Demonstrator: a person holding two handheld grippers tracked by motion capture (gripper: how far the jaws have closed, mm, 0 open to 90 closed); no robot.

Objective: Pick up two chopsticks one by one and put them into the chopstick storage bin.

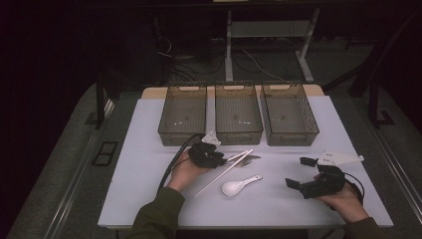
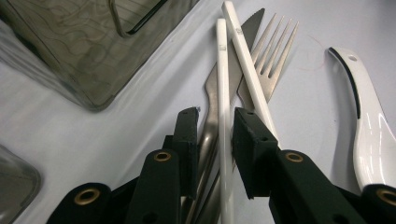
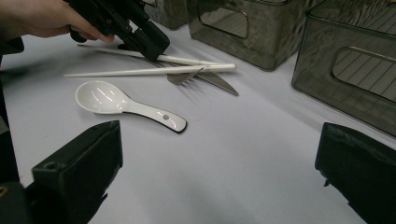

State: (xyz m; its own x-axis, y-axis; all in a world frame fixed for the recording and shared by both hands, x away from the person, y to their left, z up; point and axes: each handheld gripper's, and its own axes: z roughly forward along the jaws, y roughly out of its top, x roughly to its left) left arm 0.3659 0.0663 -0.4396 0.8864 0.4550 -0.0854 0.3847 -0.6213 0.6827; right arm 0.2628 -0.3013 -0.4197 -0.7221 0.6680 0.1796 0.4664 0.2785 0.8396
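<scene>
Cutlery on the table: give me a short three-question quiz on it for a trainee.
1. True or false: the spoon lies inside a bin.
2. What runs between the jaws of the left tool? A) a chopstick B) the spoon C) nothing
3. How many bins stand along the far side of the table?

Key: 1 false, it lies on the table. 2 A. 3 three.
</scene>
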